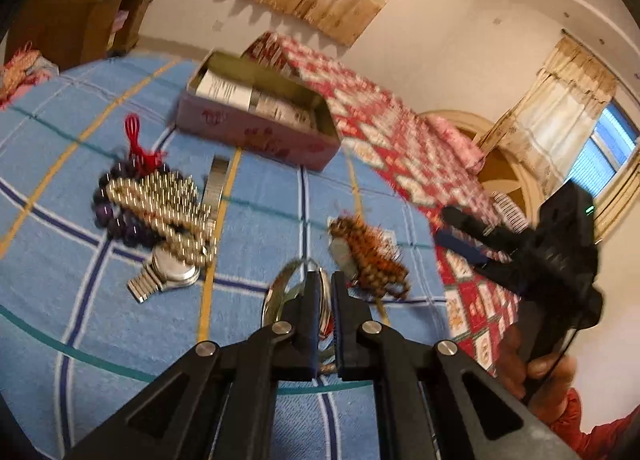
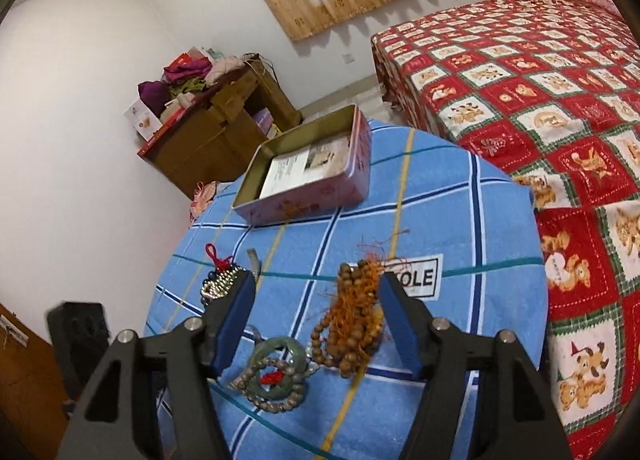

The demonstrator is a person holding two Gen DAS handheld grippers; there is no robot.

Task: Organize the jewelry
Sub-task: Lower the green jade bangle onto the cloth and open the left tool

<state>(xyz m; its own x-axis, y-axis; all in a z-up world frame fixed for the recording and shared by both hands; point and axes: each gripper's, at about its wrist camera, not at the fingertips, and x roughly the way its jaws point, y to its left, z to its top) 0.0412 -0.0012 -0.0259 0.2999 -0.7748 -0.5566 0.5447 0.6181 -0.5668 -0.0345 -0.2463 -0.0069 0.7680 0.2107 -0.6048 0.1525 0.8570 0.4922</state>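
My left gripper is shut, with a thin pale edge pinched between its pads; the curved rim of a green bangle shows just behind its fingers. In the right wrist view that green bangle, ringed by a grey bead bracelet with a red knot, sits low between my tools. My right gripper stands open and wide, and a brown bead string with an orange tassel lies between its pads, untouched. The left wrist view shows the right gripper just right of the brown beads.
An open pink tin holding papers stands at the far side of the blue plaid cloth. A heap of pearl and purple beads and a silver watch lie left. A red quilted bed borders the right.
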